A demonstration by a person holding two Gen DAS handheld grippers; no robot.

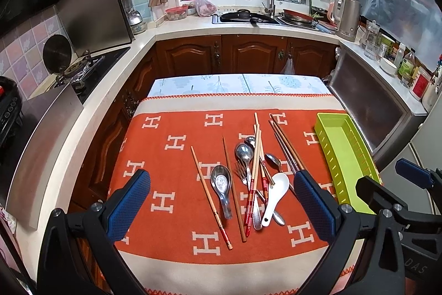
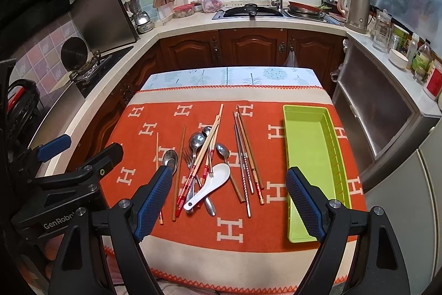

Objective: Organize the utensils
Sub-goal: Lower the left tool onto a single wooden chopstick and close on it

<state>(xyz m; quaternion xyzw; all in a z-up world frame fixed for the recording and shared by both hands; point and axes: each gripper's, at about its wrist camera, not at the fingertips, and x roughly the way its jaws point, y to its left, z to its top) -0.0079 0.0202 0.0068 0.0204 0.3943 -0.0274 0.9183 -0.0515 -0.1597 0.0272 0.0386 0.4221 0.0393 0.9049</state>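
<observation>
Reading "GenRobot" on the left gripper (image 2: 55, 148) (white lettering), jaws apart.

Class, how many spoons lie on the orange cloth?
5: white ceramic spoon nearest; steel soup spoon at the pile's left; big steel spoon mid-pile; smaller spoon just beyond it; fifth spoon right of the red-banded chopsticks. Overlaps might hide another.
</observation>
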